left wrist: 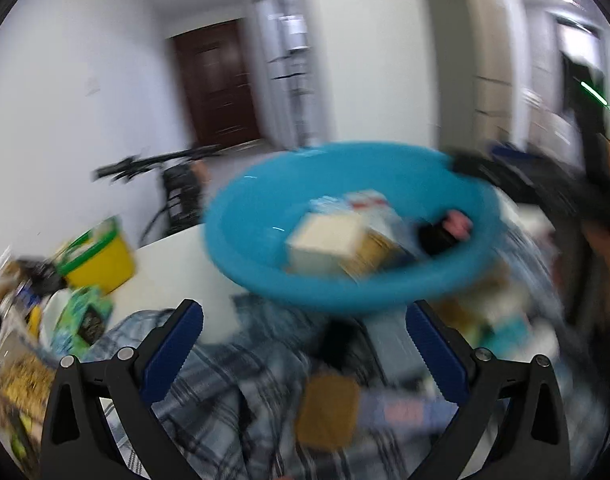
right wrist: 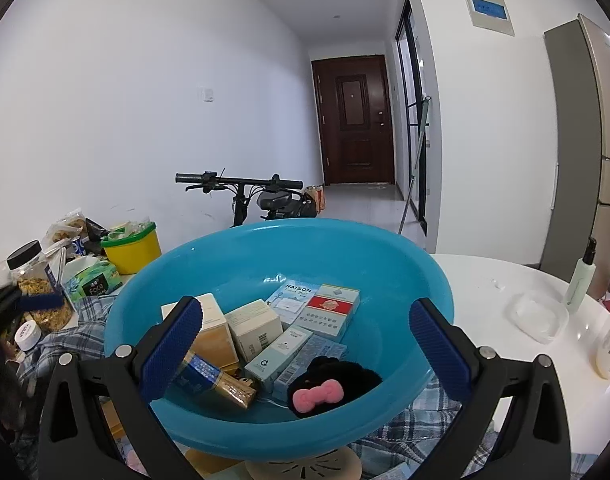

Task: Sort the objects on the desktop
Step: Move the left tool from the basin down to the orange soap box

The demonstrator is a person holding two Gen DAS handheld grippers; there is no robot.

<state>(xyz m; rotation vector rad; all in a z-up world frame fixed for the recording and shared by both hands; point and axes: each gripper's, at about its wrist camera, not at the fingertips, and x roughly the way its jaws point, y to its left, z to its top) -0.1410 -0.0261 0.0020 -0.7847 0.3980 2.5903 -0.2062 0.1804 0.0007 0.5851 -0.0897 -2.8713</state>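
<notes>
Left wrist view, blurred: my left hand-held gripper is spread, empty, above plaid cloth; the blue basin seems raised.

Right wrist view: right hand-held gripper released over the basin, where sorted boxes collect on the worktop.

Counts, right wrist view:
- blue basin: 1
- small cartons lying in the basin: about 8; overlap blocks an exact count
- black plush item with pink bow: 1
- yellow tub: 1
- tissue pack: 1
- lidded jars: 2
- pump/spray bottles: 2
- clear plastic tray: 1
- bicycle: 1
</notes>
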